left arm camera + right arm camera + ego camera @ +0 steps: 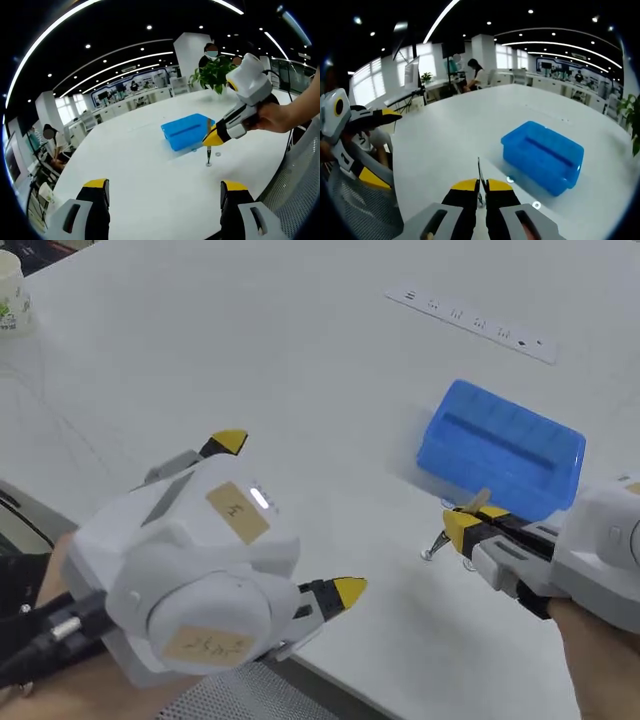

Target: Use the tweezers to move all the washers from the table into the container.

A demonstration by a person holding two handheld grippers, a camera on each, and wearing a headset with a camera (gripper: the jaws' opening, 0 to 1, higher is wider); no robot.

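A blue container (500, 450) sits on the white table (300, 360), right of centre. My right gripper (462, 525) is shut on thin tweezers (479, 172), whose tip reaches down to a small washer (208, 164) in front of the container (187, 131). A second washer (218, 154) lies just beyond it. In the right gripper view, two washers (510, 179) (536, 204) lie beside the container (542, 155), close to my right gripper (481, 186). My left gripper (288, 517) stands open with nothing between its fingers near the table's front edge; its yellow-tipped jaws (164, 186) are wide apart.
A white power strip (470, 325) lies at the far side of the table and a paper cup (10, 295) at the far left. A mesh chair (230, 700) stands below the front edge. People sit at desks beyond, near a potted plant (215, 75).
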